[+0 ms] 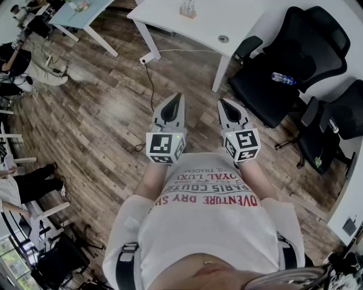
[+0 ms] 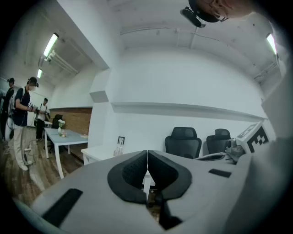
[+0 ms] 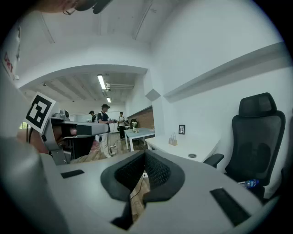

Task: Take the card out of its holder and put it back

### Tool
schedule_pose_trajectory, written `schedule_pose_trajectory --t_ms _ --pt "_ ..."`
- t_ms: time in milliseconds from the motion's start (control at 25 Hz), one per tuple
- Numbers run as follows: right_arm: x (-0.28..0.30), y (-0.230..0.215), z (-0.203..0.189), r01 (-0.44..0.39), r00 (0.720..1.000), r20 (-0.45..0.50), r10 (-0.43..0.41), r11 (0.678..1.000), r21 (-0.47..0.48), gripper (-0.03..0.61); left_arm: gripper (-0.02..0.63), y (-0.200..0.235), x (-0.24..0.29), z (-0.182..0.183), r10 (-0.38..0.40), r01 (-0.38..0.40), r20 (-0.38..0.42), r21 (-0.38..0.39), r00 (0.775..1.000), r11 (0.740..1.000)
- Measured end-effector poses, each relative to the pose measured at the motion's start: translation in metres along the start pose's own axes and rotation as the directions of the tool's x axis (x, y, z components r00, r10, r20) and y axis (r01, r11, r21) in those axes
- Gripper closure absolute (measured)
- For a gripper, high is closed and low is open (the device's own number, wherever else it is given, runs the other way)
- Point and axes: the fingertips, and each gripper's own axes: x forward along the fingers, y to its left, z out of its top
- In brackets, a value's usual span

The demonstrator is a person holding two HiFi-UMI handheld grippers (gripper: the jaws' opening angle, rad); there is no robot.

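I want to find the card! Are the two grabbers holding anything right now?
Nothing is held. The left gripper and the right gripper are both shut, with nothing between their jaws.

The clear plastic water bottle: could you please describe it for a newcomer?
Find the white desk, then the black office chair beside it. The clear plastic water bottle lies on its side on that seat, the only clear, bluish thing there.

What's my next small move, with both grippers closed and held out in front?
Probably step toward the white table: the left gripper and right gripper are shut and empty over the floor, and the small stand on it lies well ahead.
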Motion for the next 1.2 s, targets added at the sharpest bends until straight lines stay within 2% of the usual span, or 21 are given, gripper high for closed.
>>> schedule_pose_trajectory --t_ms 360,680,1200 --pt "0.006 0.002 -0.004 0.009 1.0 0.004 -0.009 1.0 0.008 0.554 0.589 0.009 0.001 -0.007 0.006 -0.006 -0.012 -0.01 1.0 1.0" --pt "0.027 0.004 -0.001 0.027 0.999 0.04 -0.029 0.998 0.061 0.554 0.589 0.028 0.006 -0.018 0.001 -0.001 -0.042 -0.015 0.999 1.0" --pt "0.138 0.032 0.004 0.083 0.996 -0.024 -0.081 0.99 0.111 0.554 0.589 0.148 0.039 -0.004 -0.02 0.018 -0.051 -0.036 0.999 0.999"
